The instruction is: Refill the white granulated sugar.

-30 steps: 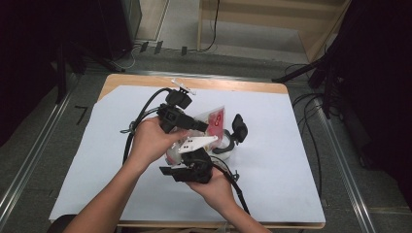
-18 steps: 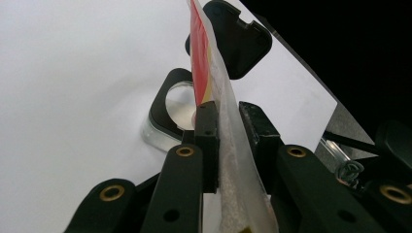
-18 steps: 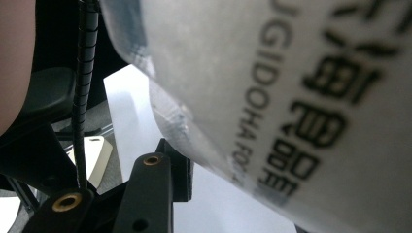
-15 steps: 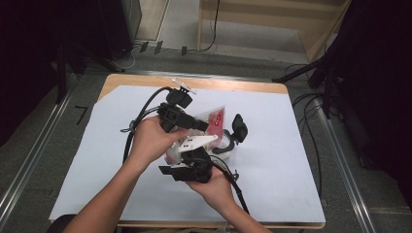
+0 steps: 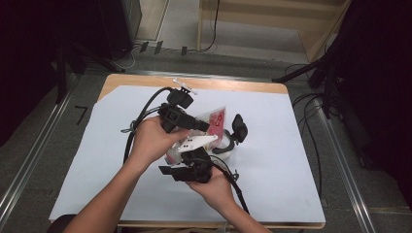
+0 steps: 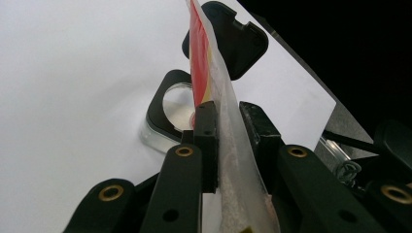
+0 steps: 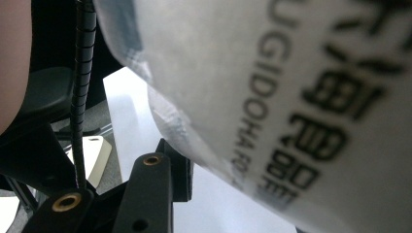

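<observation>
snack bag [image 5: 216,121] held above the bench [image 5: 291,165]
left claw [image 6: 228,121] clenched on its edge; right claw [image 5: 192,160] against its underside, grip unclear; open jar [image 6: 170,109] at 12 o'clock.

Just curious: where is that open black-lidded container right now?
The container sits mid-table on the white sheet, just right of the held bag.

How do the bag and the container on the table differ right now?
The bag is held up off the table, pinched between the left gripper's jaws; the container rests on the white sheet, ungripped. The bag is a soft, thin, translucent pouch with red print; the container is rigid, clear-walled, with a black rim and a black lid flipped open. They sit close together at mid-table.
</observation>
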Available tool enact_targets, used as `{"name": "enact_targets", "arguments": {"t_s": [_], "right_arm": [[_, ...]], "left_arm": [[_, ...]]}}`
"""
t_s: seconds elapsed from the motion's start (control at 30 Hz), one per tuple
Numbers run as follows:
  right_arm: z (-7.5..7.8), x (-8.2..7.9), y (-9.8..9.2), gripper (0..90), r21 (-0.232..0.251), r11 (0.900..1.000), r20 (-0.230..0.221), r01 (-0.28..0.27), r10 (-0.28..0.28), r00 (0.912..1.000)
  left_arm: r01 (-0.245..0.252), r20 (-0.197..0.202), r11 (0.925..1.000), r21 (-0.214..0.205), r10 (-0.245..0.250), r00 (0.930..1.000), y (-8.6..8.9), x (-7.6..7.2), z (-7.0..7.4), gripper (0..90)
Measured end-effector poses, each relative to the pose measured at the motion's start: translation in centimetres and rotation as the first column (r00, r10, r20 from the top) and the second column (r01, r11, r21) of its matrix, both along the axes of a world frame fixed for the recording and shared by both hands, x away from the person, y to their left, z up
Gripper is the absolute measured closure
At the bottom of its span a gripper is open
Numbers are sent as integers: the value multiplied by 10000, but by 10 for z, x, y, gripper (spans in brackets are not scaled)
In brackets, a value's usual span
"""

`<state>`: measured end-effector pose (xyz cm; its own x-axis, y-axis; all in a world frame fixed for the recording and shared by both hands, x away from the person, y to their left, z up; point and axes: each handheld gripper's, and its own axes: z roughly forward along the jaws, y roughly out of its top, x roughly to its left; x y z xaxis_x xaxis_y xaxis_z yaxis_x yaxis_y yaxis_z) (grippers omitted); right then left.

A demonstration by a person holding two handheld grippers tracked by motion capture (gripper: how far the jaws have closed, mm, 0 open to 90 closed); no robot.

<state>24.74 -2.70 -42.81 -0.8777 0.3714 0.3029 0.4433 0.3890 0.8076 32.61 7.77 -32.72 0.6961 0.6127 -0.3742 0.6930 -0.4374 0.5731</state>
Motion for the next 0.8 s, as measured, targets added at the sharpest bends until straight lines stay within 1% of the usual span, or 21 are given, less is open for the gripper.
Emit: {"name": "enact_targets", "arguments": {"t_s": [0.37,0.5,0.8], "right_arm": [[0,0,0,633,-15,10000,14,4,-4,10000],[0,0,0,634,-27,10000,4,5,-5,10000],[0,0,0,634,-41,10000,-8,21,-21,10000]], "left_arm": [[8,22,10000,-14,-8,10000,-1,-1,0,785],[4,-28,10000,-13,-4,10000,-1,0,0,786],[23,46,10000,2,-23,10000,-2,-1,0,786]]}}
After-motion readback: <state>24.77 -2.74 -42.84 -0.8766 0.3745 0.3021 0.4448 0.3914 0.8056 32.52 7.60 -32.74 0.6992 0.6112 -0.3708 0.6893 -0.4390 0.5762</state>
